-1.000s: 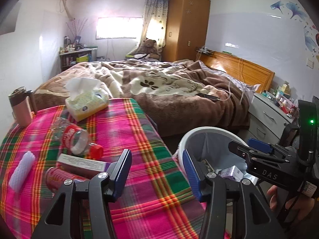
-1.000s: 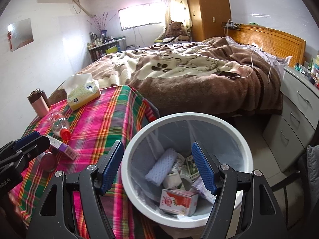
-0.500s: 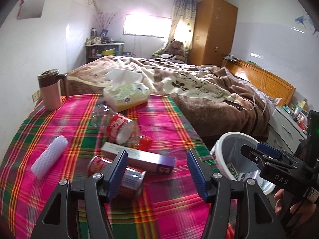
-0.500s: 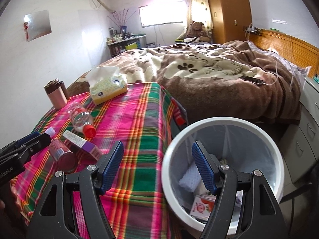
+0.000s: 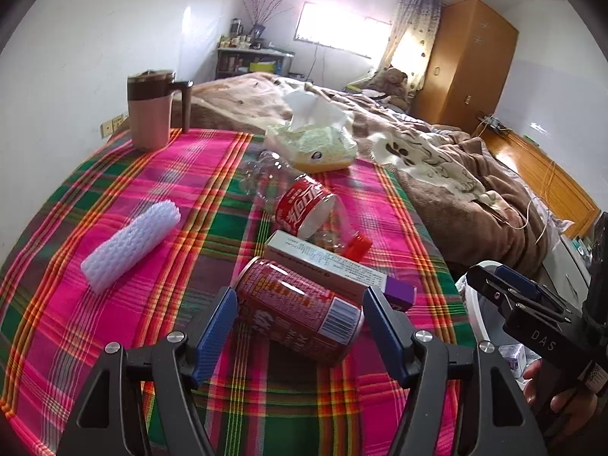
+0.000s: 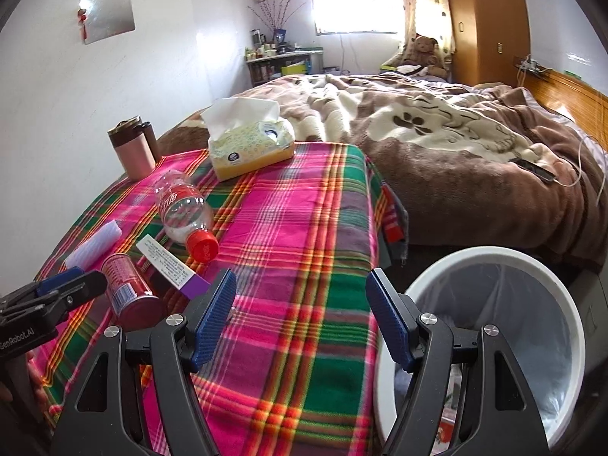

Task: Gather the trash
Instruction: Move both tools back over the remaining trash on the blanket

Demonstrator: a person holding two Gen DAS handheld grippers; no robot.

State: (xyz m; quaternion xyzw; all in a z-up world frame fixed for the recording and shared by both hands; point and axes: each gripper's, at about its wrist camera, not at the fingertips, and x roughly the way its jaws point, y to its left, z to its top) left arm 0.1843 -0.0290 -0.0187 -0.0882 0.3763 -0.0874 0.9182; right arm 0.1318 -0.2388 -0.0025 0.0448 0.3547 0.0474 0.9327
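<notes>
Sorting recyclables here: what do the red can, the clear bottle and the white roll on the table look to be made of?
The red can looks like thin glossy printed metal, with a barcode and a rimmed end. The clear bottle looks like thin transparent plastic with a red label and red screw cap. The white roll looks like soft matte foam netting, judging by its dimpled mesh surface.

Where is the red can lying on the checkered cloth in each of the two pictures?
Left wrist view: the red can lies on its side low in the middle, between the open left gripper fingers.
Right wrist view: the red can is at the lower left, beside the left gripper's tip.
Shared landmark: the white-and-purple box lies right next to the can in both views.
</notes>
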